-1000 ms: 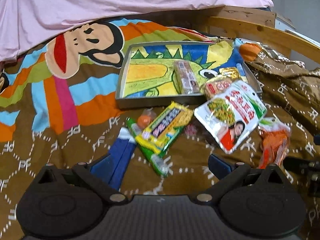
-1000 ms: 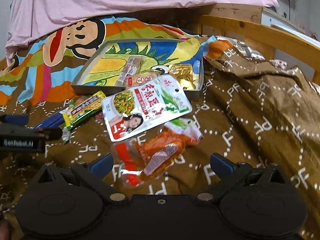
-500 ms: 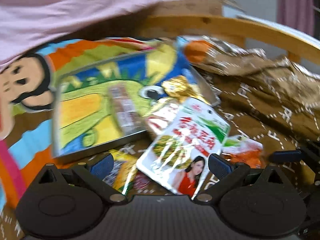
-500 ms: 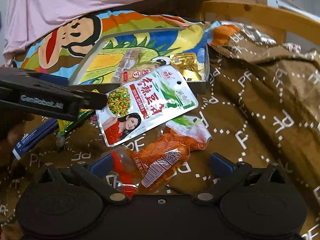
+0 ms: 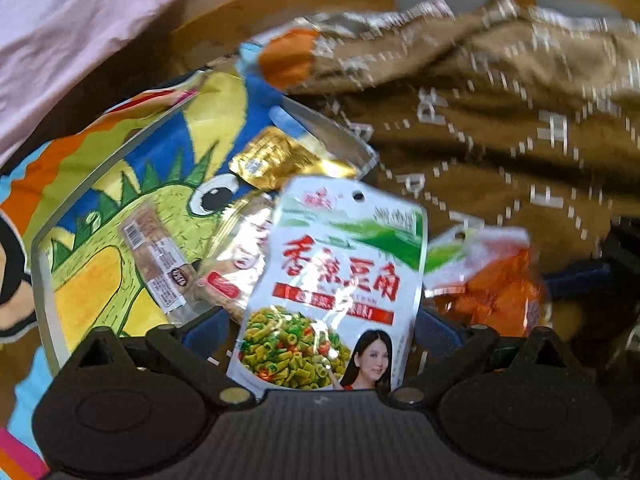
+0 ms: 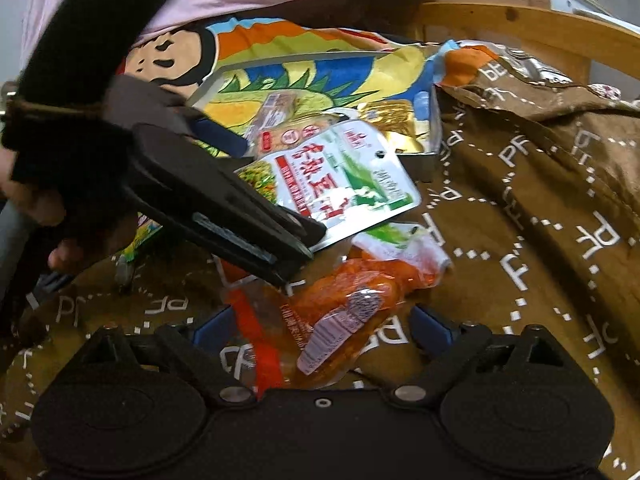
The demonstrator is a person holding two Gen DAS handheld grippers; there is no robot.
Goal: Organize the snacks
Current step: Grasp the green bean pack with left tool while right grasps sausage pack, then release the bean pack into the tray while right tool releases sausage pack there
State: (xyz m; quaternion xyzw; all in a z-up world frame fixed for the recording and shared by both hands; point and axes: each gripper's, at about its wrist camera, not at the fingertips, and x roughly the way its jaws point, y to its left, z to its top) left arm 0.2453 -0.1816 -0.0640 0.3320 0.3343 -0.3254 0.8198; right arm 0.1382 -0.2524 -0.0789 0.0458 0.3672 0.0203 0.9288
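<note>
A white and green snack pouch point(image 5: 336, 280) with a woman's picture lies between the blue fingers of my open left gripper point(image 5: 320, 330). It also shows in the right wrist view point(image 6: 340, 176), where the left gripper point(image 6: 280, 216) reaches in over its lower edge. An orange snack pack point(image 6: 336, 304) lies between the fingers of my open right gripper point(image 6: 322, 328); it also shows in the left wrist view point(image 5: 492, 288). The dinosaur-print tray point(image 5: 48, 240) holds a gold pack point(image 5: 276, 160), a brown bar point(image 5: 156, 256) and a red-labelled pack point(image 5: 236, 264).
A brown patterned blanket point(image 6: 540, 200) is bunched up on the right. A wooden bed rail point(image 6: 520, 28) runs behind it. A yellow snack pack point(image 6: 140, 240) lies at the left under the left gripper. A pink cloth point(image 5: 80, 40) hangs behind the tray.
My left gripper has moved right and forward, so the white pouch now sits between its fingers. My right gripper has moved forward around the orange pack.
</note>
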